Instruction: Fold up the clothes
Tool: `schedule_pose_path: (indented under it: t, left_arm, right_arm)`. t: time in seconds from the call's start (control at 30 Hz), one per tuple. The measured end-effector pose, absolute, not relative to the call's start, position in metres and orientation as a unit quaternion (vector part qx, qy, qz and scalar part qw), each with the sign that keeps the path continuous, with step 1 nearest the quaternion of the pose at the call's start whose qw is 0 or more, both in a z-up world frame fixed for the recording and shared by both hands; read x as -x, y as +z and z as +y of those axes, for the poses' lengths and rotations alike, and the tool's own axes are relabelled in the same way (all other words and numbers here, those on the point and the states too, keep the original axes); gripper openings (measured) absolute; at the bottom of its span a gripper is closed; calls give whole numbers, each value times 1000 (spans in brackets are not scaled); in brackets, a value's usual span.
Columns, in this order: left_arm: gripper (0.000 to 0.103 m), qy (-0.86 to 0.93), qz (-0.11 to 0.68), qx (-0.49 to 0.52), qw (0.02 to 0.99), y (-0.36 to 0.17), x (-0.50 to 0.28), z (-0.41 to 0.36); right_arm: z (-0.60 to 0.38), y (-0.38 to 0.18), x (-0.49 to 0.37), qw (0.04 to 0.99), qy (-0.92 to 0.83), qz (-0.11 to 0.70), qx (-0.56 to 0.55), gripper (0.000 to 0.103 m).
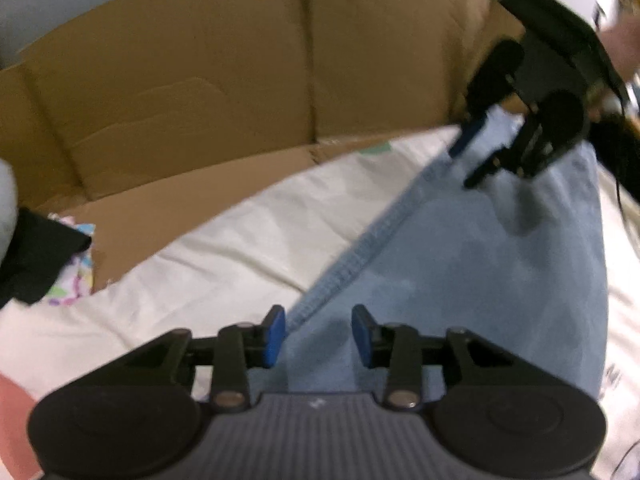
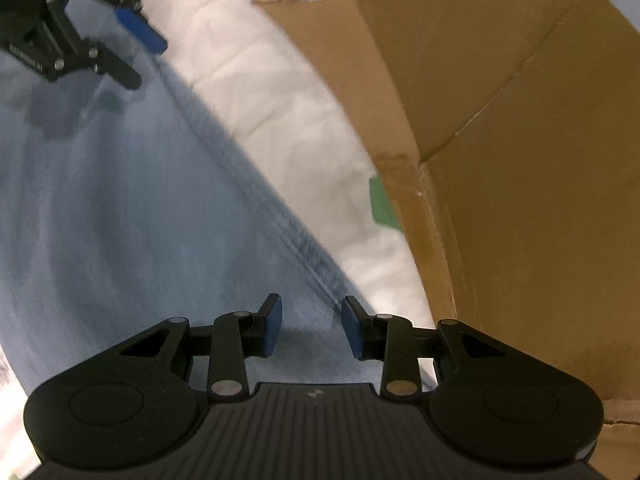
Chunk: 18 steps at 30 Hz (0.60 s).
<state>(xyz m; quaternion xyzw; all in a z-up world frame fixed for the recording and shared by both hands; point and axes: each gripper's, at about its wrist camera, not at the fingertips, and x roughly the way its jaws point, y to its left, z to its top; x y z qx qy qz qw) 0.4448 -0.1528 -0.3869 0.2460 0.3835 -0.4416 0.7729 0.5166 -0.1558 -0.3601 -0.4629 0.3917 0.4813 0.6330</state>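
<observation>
Denim: pale blue garment [image 1: 460,264], ribbed seam | bedsheet [image 1: 224,248]: cream, creased | left gripper [image 1: 319,336], right gripper [image 2: 311,328]: fingers apart, empty

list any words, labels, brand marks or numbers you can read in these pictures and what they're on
None can be read as words.
Left tool: white lettering along its black body in the right wrist view, too small and blurred to read.
Right tool: a tiny pale mark on its ribbed body, a symbol, not letters.
White sheet: a faint grey print near the picture's right edge, too blurred to read.
Cardboard box and blue garment: no print visible.
</observation>
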Motion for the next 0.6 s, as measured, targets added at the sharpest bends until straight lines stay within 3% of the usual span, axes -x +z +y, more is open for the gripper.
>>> schedule_pose_path:
  t: [0.37, 0.43, 0.47, 0.5, 0.6]
  left_arm:
    - [37, -433, 406, -264, 760, -396, -450, -158]
    - [32, -431, 407, -267, 760, -397, -450, -158]
    - [26, -430, 408, -267, 760, -397, -451, -158]
    - [20, -429, 409, -267, 760, -397, -451, -158]
    - [6, -429, 408, -270, 760, -396, -453, -156]
  right_arm:
    - [-148, -369, -508, 589, 508, 356, 518, 39]
    - [-144, -371, -506, 578, 515, 356, 524, 36]
    - [-143, -371, -507, 575, 518, 362, 519, 25]
    - [-143, -372, -508, 573, 522, 368, 513, 21]
    - [-150, -372, -509, 576, 529, 364, 507, 18]
